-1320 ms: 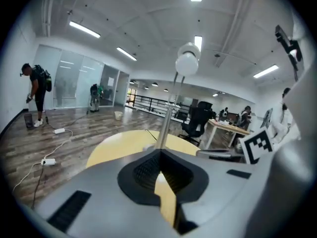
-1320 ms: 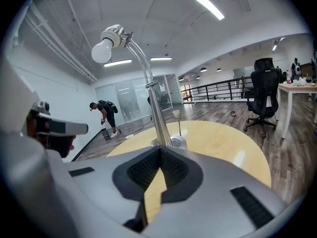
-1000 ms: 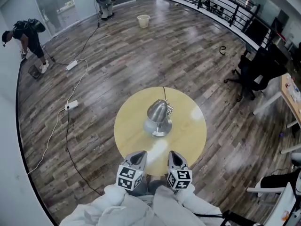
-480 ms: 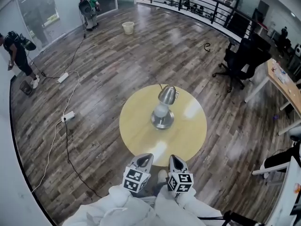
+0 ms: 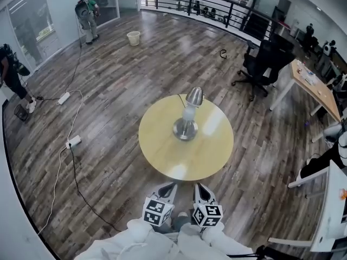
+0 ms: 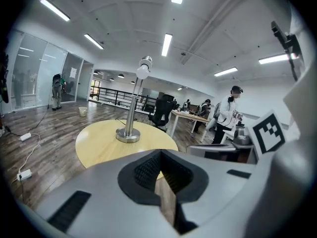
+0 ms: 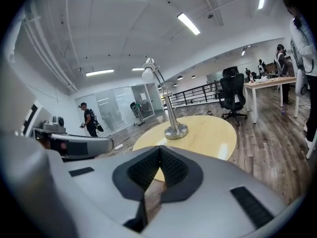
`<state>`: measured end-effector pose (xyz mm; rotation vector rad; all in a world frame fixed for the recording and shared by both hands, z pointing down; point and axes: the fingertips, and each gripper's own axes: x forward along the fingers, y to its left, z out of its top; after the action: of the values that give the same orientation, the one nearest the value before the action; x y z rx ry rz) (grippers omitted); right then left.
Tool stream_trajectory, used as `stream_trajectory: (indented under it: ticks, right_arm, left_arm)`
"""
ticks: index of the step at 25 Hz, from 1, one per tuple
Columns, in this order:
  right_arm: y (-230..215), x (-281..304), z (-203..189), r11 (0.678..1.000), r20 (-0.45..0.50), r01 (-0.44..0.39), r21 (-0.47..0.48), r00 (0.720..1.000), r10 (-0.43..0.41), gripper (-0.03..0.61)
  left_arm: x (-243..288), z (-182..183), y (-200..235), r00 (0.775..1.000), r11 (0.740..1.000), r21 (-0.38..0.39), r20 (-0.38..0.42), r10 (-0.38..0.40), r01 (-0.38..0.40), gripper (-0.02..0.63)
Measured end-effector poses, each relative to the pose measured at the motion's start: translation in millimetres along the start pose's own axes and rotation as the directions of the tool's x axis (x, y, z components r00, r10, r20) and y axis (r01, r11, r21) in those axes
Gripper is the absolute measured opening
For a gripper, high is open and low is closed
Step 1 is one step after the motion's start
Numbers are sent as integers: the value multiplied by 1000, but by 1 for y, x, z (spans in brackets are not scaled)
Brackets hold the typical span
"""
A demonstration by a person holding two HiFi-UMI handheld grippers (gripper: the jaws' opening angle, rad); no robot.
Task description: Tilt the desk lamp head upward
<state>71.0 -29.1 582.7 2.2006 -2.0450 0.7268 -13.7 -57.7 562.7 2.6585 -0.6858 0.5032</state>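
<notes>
A silver desk lamp (image 5: 187,118) stands upright near the far middle of a round yellow table (image 5: 162,156), its circular base (image 5: 185,129) flat on the tabletop. The lamp head (image 5: 194,96) sits at the top of the slim stem, on the side away from the person, with a white bulb showing under the metal shade. A thin dark cord (image 5: 181,99) runs from the lamp towards the table's far edge. Both grippers are held off the near edge of the table, well apart from the lamp and touching nothing. The left gripper (image 5: 169,186) has its 2 jaws pressed together with nothing between them, as its own view shows. The right gripper (image 5: 199,187), just beside it, also has its 2 jaws closed tight and empty. Each points towards the lamp. Around the table is dark wood flooring. A black office chair (image 5: 260,64) stands beyond the table to the right, next to a wooden desk (image 5: 312,88). White power strips (image 5: 73,141) and cables lie on the floor to the left, and a pale bucket (image 5: 133,38) stands far off.
</notes>
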Motion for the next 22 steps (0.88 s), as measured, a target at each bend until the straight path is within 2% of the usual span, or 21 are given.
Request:
stream_trajectory:
  ticks: [7,11,15,22]
  right_arm:
    - [10,-15,8,999,22,-33,-23,999,34,11]
    - [31,-24,27,993,66,-101,-53,992,104,11]
    - [42,-33,31,978,51,-161,-130,984,169,11]
    - [50,-37,19,977,35,-176,-121,983,182,11]
  left_arm:
    - [-10,-10,-22,1000,1000,-16,-8,16,-17,2]
    - [-16,-2,-24,999,1000,0,32,28,-28,2]
    - [-18,4,-32,998,999,24,56,34,-35,2]
    - [-26,-1,-32,997,999,9,56,44,-45,2]
